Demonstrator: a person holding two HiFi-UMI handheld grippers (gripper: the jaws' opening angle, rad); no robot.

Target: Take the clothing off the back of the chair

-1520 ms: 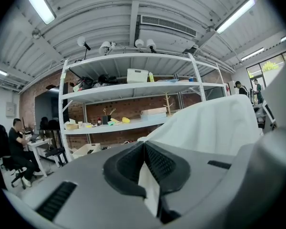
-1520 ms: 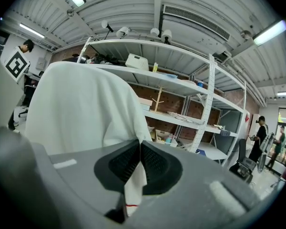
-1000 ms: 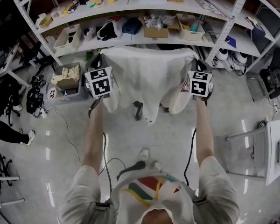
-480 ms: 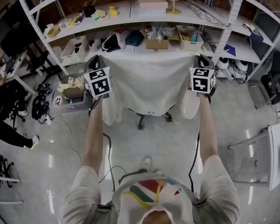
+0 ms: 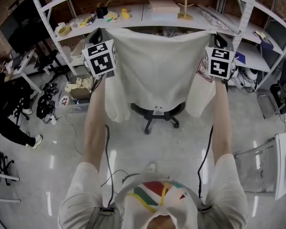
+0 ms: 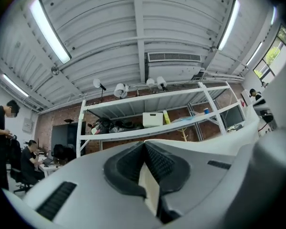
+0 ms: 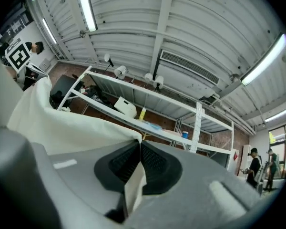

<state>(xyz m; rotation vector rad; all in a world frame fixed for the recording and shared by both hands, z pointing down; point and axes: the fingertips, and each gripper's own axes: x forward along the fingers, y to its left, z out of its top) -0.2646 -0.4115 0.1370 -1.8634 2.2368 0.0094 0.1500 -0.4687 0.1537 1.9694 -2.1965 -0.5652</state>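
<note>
Shelves (image 5: 148,13) are standing beyond; left tool (image 6: 144,171) and right tool (image 7: 139,168) are both clamping the shirt (image 5: 157,70) tight, so I am holding it spread above the chair (image 5: 157,113).

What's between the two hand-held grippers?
The white shirt, held spread between the left hand-held gripper and right hand-held gripper. Head view shows it.

**LEGIBLE MARKINGS: NONE**

No readable word, brand or number anywhere. Black-and-white square code patterns on the left cube (image 5: 100,57), fixed to the left gripper (image 6: 144,149), and on the right cube (image 5: 219,62), fixed to the right gripper (image 7: 139,148): no letters, no digits. Same kind of pattern again at upper left of the right gripper view. Small red-edged print (image 5: 200,68) on a sleeve of the white garment (image 5: 157,66): too small to read.
</note>
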